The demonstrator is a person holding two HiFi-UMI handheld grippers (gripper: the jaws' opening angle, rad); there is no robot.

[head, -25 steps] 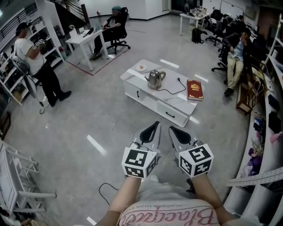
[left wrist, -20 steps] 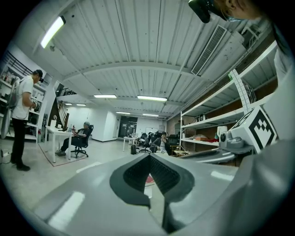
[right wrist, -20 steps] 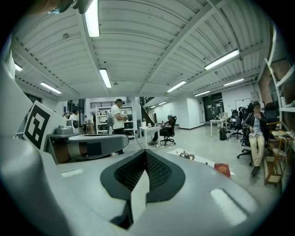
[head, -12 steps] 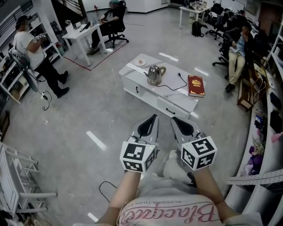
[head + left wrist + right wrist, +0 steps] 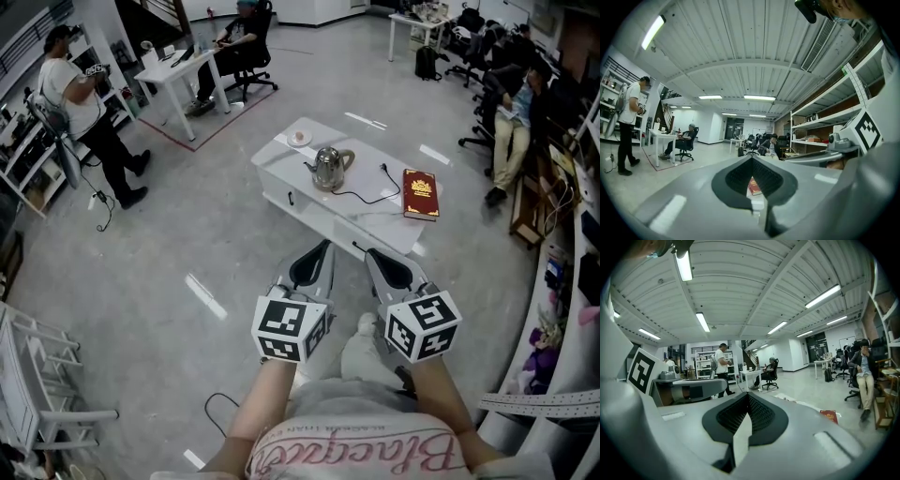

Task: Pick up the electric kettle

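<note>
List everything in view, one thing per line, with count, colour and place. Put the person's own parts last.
Electric kettle: one, silver, middle of the low table.
Low table: one, white, on the floor ahead.
Book: one, red, right end of the table.
Cord: one, black, on the table between kettle and book.
Dish: one, white, far left corner of the table.
Desk: one, white, far left.
Standing person: one, white top, by the left shelves.
Person at desk: one, dark clothes, seated.
Seated person: one, far right.
Left gripper: one, grey, jaws together, empty.
Right gripper: one, grey, jaws together, empty.
</note>
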